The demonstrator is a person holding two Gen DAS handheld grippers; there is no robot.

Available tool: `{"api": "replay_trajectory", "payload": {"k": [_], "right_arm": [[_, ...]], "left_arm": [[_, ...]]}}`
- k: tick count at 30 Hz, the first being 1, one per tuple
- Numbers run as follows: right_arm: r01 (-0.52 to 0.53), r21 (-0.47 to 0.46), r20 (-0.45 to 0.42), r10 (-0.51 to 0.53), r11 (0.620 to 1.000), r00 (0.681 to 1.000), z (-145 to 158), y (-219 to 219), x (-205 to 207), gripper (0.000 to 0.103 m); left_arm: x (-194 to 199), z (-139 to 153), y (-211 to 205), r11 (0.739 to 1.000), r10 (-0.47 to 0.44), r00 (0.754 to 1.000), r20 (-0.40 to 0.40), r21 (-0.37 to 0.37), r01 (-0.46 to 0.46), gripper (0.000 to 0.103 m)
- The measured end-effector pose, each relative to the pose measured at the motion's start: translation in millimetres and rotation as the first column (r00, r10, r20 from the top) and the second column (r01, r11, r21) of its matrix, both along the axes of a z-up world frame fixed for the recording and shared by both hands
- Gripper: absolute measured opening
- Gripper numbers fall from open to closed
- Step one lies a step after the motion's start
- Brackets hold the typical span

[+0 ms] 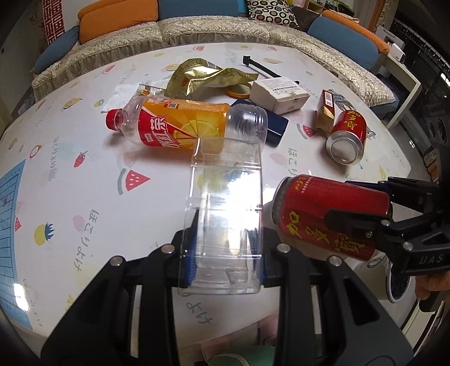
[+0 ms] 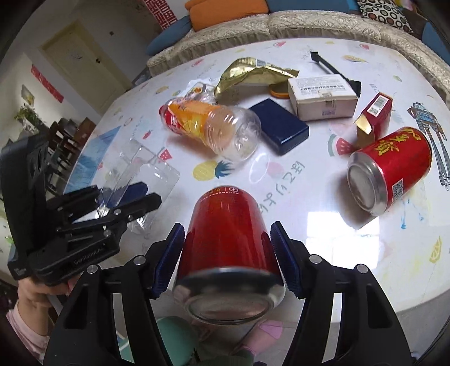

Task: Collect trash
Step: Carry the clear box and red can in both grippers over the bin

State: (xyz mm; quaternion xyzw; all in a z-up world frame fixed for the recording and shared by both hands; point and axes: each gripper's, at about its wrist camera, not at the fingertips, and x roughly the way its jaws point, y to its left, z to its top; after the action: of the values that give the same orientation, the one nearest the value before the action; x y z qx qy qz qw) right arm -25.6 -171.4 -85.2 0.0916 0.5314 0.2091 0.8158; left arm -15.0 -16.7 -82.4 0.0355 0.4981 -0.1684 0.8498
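My left claw (image 1: 222,253), low in the frame, grips a clear plastic box (image 1: 225,214). My right claw (image 2: 226,256) pinches a red can (image 2: 225,233) lifted off the table (image 2: 323,225). Past them, mid-frame, lie an orange drink bottle (image 2: 208,126), a dark blue case (image 2: 278,129) and a second red can (image 2: 391,166) at right. Farther up sit a white box (image 2: 323,98), a gold wrapper (image 2: 247,73) and the sofa (image 2: 295,22).

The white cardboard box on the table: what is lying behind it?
Behind the white cardboard box lie a crumpled gold foil bag, an orange tape roll and a black strap. The box hides part of the roll and the strap's middle.
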Motion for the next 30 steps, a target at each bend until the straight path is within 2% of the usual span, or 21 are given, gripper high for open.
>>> {"api": "replay_trajectory", "payload": {"k": [4, 8, 10, 11, 12, 17, 19, 25, 30], "right_arm": [[-0.065, -0.045, -0.068, 0.062, 0.997, 0.996, -23, 13, -5, 0.066], [-0.063, -0.033, -0.087, 0.060, 0.997, 0.994, -32, 21, -7, 0.067], [-0.084, -0.077, -0.126, 0.074, 0.993, 0.989, -43, 29, -8, 0.066], [-0.097, -0.101, -0.118, 0.085, 0.990, 0.989, -47, 34, -10, 0.066], [-0.104, -0.119, -0.107, 0.091, 0.987, 0.990, -45, 36, -12, 0.066], [-0.017, -0.036, -0.087, 0.013, 0.999, 0.996, -29, 14, -12, 0.065], [-0.005, -0.015, -0.055, 0.004, 1.000, 0.998, -12, 3, -15, 0.065], [0.091, 0.031, 0.045, -0.093, 0.995, 0.995, 38, -64, -41, 0.065], [0.242, 0.033, 0.092, -0.244, 0.970, 0.965, 64, -159, -93, 0.065]], "left_arm": [[-3, -5, 5, 1.000, 0.013, 1.000, -0.005, 0.005, -0.013, 0.029], [-8, -14, 8, 1.000, 0.004, 1.000, -0.025, 0.016, -0.003, 0.029], [-11, -15, 9, 1.000, 0.001, 1.000, -0.028, 0.021, -0.001, 0.029], [-11, -16, 10, 1.000, 0.001, 1.000, -0.030, 0.021, 0.000, 0.029], [-12, -16, 12, 1.000, 0.005, 1.000, -0.031, 0.021, -0.004, 0.029], [-12, -9, 19, 0.999, 0.016, 1.000, -0.014, 0.029, -0.016, 0.029], [-11, 1, 16, 1.000, 0.007, 1.000, 0.001, 0.025, -0.007, 0.029], [-13, 39, -42, 0.995, -0.096, 0.992, 0.081, 0.049, 0.092, 0.029], [-31, 60, -133, 0.971, -0.240, 0.964, 0.118, 0.044, 0.236, 0.029]]}}
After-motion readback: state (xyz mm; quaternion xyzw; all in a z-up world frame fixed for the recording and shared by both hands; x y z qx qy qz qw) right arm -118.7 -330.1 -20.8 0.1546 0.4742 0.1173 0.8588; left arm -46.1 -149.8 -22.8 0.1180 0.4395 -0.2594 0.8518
